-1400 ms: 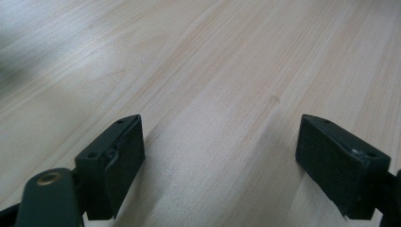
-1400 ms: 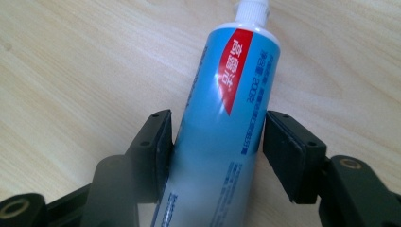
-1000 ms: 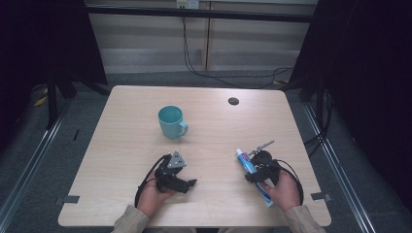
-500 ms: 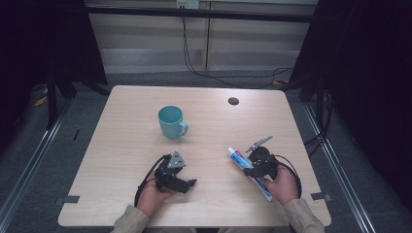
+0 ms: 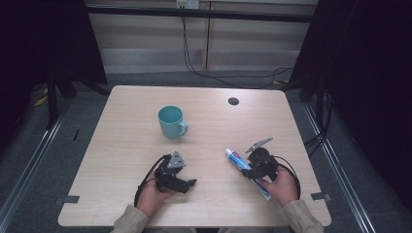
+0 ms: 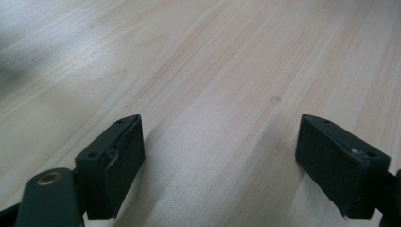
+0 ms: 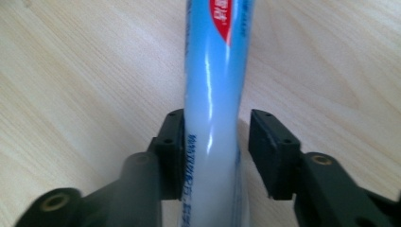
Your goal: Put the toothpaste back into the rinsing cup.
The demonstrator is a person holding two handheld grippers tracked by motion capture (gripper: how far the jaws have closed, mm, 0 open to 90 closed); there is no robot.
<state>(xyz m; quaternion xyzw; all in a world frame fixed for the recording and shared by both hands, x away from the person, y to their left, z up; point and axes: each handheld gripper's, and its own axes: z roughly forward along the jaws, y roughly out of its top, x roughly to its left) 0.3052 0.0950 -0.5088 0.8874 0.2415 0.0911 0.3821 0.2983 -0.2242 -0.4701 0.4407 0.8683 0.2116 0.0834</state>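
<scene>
Right tool (image 7: 215, 142): jaws just opened, toothpaste tube (image 7: 215, 94) loose between them on the bench (image 5: 145, 145).
Left tool (image 6: 220, 156): wide, empty.
Meaning: tube likely released.

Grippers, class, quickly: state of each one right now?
Left gripper: open, nothing between its jaws.
Right gripper: jaws have just been opening; toothpaste tube lies between them, the left pad touching it, a gap at the right.

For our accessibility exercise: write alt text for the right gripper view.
A blue and white toothpaste tube lies lengthwise between the right gripper's two black jaws, touching one, with a gap to the other. Beneath is a pale wooden table.
</scene>
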